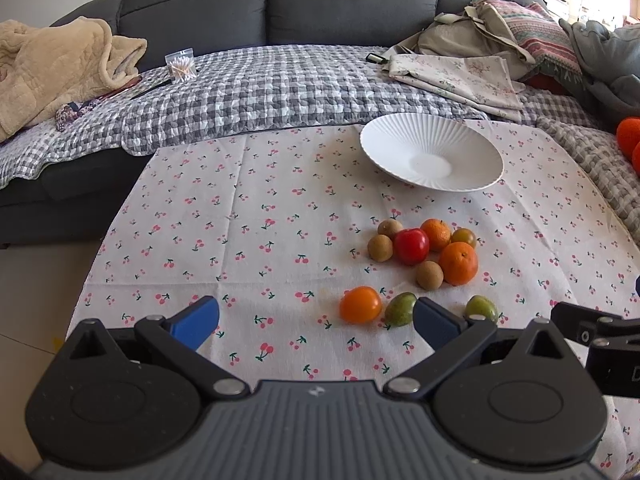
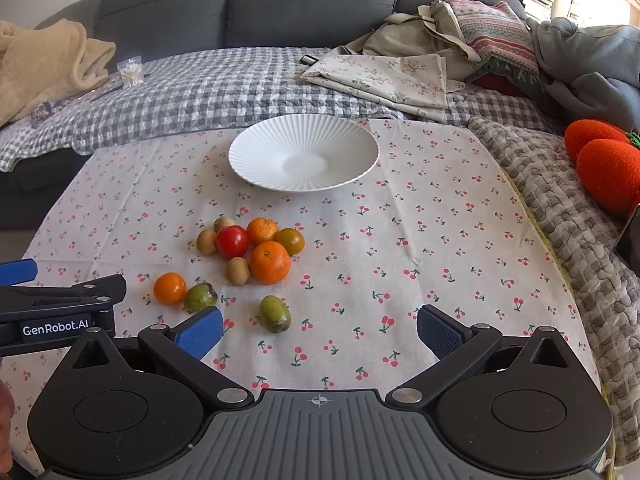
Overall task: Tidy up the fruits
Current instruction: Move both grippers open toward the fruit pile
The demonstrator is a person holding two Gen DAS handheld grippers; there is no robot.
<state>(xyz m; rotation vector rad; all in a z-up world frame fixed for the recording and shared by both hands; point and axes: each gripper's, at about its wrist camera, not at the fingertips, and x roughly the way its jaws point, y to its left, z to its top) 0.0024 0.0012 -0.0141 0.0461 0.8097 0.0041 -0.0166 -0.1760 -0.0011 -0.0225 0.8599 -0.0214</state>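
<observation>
Both jaw pairs spread, empty: left gripper [image 1: 316, 322], right gripper [image 2: 319, 330]. Small round orange tomato [image 1: 360, 304] likely soft, slippery; pinch gently across middle.

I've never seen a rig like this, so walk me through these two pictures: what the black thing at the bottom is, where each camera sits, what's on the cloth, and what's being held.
The black thing is a hand-held gripper with two blue-padded fingers; a person carries one in each hand. Each picture comes from a camera mounted on one gripper, looking forward along its fingers. One shows the left gripper, the other the right gripper. Both are open and hold nothing. On the cherry-print cloth stands an empty white plate. Nearer lies a cluster of small fruit, and apart from it an orange tomato and two green fruits. A sofa is behind.
</observation>
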